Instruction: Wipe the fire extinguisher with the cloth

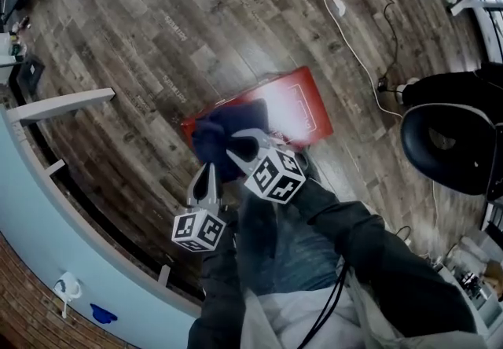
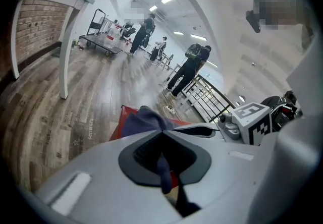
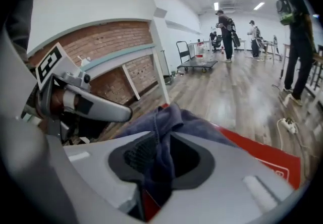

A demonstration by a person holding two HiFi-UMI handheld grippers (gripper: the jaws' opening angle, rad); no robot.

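Note:
A red fire extinguisher box [image 1: 302, 108] lies flat on the wooden floor, below the middle of the head view. A dark blue cloth [image 1: 224, 135] is bunched on its left end. My left gripper [image 1: 207, 173] is shut on a fold of the cloth [image 2: 162, 165], which rises out of its jaws. My right gripper [image 1: 237, 147] stands beside it at the same heap. Its jaws are slightly apart, with the cloth [image 3: 164, 132] draped between them and a gap beside the fold. Red [image 3: 265, 157] shows past the cloth in the right gripper view.
A black chair [image 1: 444, 143] stands at the right, with white cables [image 1: 338, 33] across the floor behind the box. A white-and-teal counter edge [image 1: 63, 104] and a brick wall run along the left. People [image 2: 189, 69] and a cart [image 2: 103, 39] are far off down the hall.

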